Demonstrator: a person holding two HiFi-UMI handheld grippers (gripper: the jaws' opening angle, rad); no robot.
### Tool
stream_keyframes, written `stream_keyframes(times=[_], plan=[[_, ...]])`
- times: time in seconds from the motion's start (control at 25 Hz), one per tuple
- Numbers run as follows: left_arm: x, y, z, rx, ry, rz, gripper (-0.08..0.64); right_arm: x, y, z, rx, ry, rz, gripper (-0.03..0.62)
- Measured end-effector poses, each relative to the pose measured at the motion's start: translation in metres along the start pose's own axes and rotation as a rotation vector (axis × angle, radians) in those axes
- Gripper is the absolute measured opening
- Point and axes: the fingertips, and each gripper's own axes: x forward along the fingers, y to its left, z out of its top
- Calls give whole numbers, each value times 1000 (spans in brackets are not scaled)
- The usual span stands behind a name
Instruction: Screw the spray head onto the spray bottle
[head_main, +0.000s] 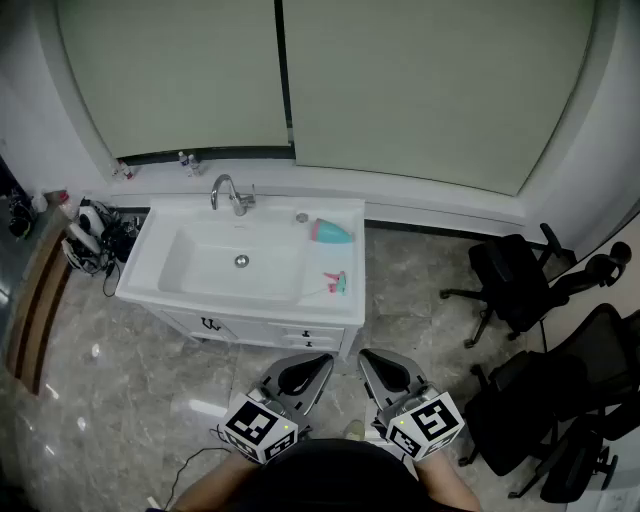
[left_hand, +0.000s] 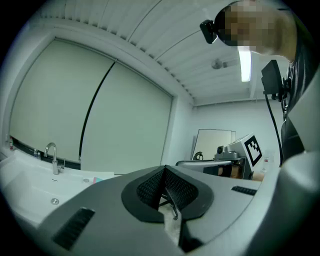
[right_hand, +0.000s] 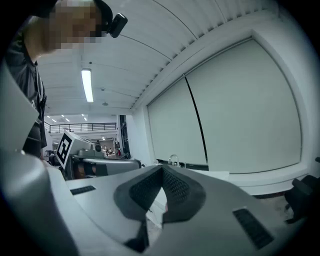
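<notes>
A teal spray bottle (head_main: 331, 232) lies on its side on the right ledge of the white washbasin (head_main: 330, 301). The spray head (head_main: 335, 283), pink and teal with a thin tube, lies on the same ledge nearer to me. My left gripper (head_main: 318, 360) and right gripper (head_main: 366, 358) hang side by side low in the head view, short of the cabinet front. Both are shut with nothing between the jaws. In the left gripper view the shut gripper (left_hand: 163, 169) points at the basin and faucet (left_hand: 51, 156). In the right gripper view the shut gripper (right_hand: 161, 169) points the same way.
A chrome faucet (head_main: 231, 194) stands at the back of the basin. Small bottles (head_main: 187, 161) sit on the window sill. A hair dryer with cables (head_main: 92, 235) lies left of the cabinet. Black office chairs (head_main: 545, 330) stand to the right. The floor is grey marble.
</notes>
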Motion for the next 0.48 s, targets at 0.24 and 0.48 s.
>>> stream_keyframes(times=[0.24, 0.48], plan=[[2, -1, -1, -3, 5, 2, 3, -1, -1, 0, 4, 0, 4, 0], [3, -4, -4, -6, 9, 3, 3, -3, -2, -2, 9, 1, 8, 0]])
